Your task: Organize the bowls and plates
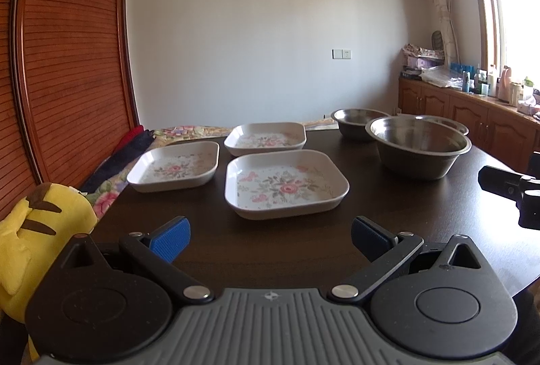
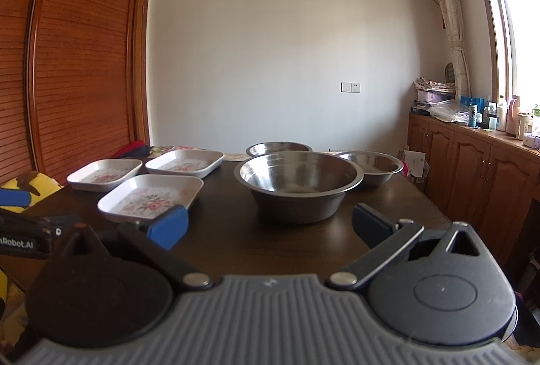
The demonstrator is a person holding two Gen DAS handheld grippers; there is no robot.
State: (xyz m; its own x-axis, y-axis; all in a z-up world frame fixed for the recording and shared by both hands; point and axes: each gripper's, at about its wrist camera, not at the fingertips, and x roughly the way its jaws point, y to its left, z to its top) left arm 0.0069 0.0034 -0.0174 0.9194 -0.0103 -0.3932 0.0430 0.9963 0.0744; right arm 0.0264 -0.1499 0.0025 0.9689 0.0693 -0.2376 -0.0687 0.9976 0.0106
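Three flowered plates (image 1: 287, 183) lying flat on the dark table (image 1: 209, 250), mid-left in both views, each apart from the others, none stacked. Three metal bowls (image 2: 298, 183) standing to the right of them, the big one in front, two smaller ones behind. Looks like the very start: sorted by kind, probably waiting to be piled up.

Left gripper (image 1: 270, 238) low in its view, jaws wide apart, holding nothing, aimed at the near plate. Right gripper (image 2: 270, 226) also wide apart and empty, facing the big bowl. Likely one tool for each kind.
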